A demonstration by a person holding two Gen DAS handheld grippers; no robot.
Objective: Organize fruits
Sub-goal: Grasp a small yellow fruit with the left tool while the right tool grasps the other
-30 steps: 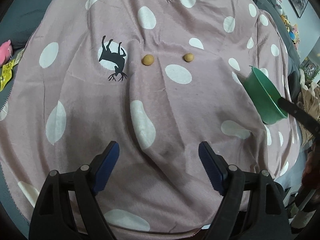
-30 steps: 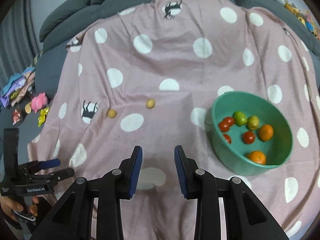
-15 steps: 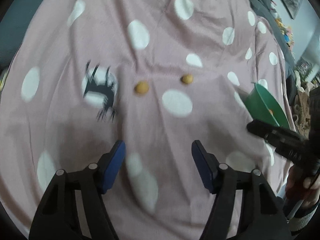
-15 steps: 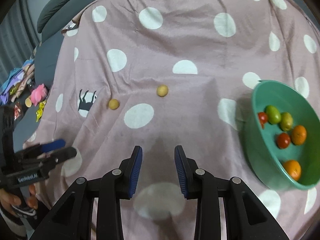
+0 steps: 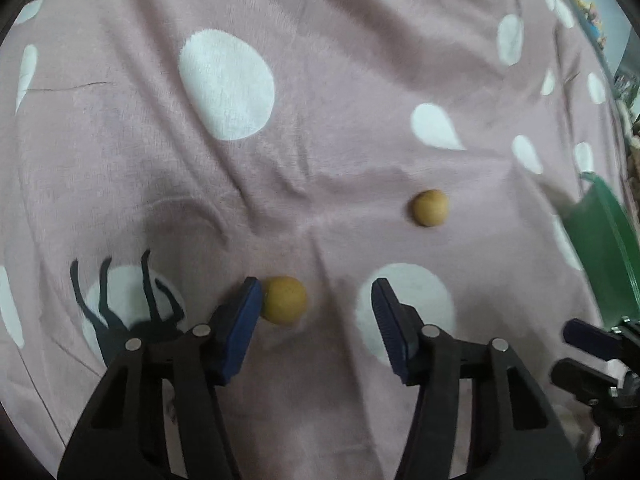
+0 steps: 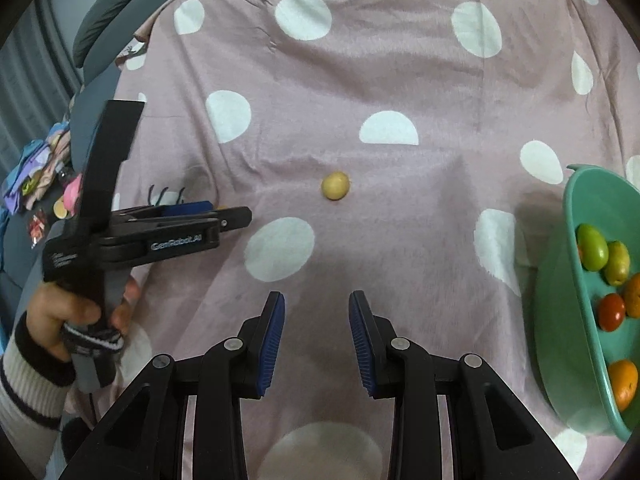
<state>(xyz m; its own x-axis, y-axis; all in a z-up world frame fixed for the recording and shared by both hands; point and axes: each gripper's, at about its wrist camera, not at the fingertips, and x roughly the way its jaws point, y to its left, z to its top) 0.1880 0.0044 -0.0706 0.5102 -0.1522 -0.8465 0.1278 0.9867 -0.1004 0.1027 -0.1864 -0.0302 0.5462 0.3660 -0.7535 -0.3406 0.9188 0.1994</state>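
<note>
Pink blanket (image 5: 320, 128) with white dots covers the whole surface under my two grippers. Seen from my left wrist, my left gripper (image 5: 316, 304) is low over the blanket, its jaws apart and just now closing. One tan fruit (image 5: 284, 300) lies between them, right against the left pad; the right pad is clear of it, so nothing is clamped. A second tan fruit (image 5: 430, 208) lies farther off to the right, on bare blanket. At the right edge only the outer wall of the green bowl (image 5: 600, 248) shows, its contents hidden.

From my right wrist, at the left, my hand (image 6: 60, 312) in a striped cuff holds the left gripper, which hides the first fruit. The second fruit (image 6: 335, 186) sits ahead, well apart from my right gripper (image 6: 317, 336), whose jaws are drawn close together with nothing in them. At the right, this view looks into the bowl (image 6: 576, 216): green, red and orange fruits lie inside.
</note>
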